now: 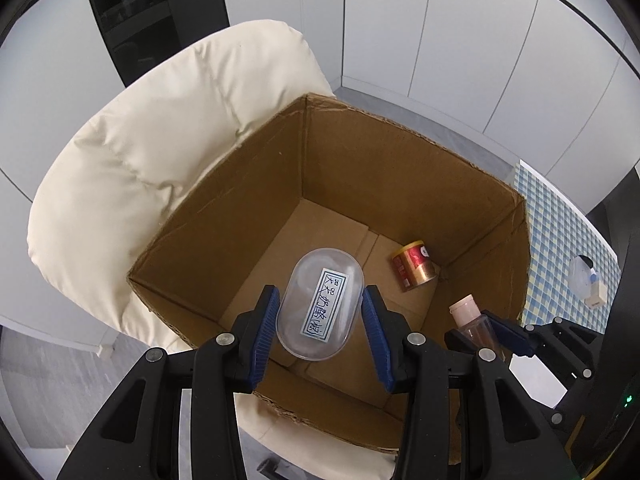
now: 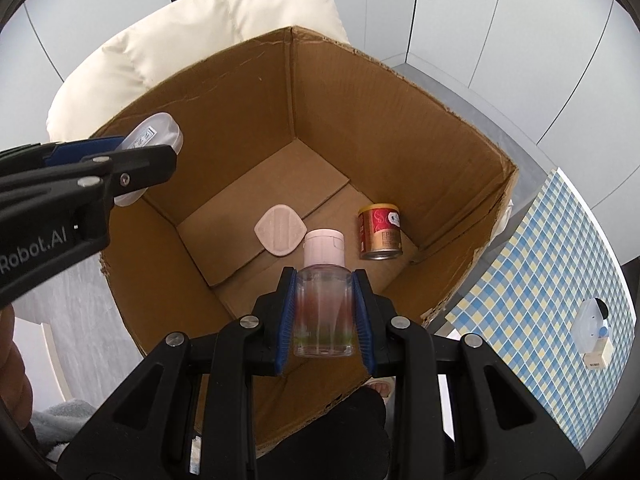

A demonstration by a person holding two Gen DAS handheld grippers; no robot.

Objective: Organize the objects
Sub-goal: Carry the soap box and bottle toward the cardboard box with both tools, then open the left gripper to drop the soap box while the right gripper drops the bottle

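Where white walls close round — cardboard box (image 1: 400, 168) on cream cushion (image 1: 132, 168)

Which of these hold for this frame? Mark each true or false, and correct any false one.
1. The left tool holds a clear oval container with a label. True.
2. The right tool is empty. False: it grips a clear bottle with a pink cap.
3. A red and gold can lies on the floor of the cardboard box. True.
4. The box floor holds only the can. False: a pink pad lies there too.
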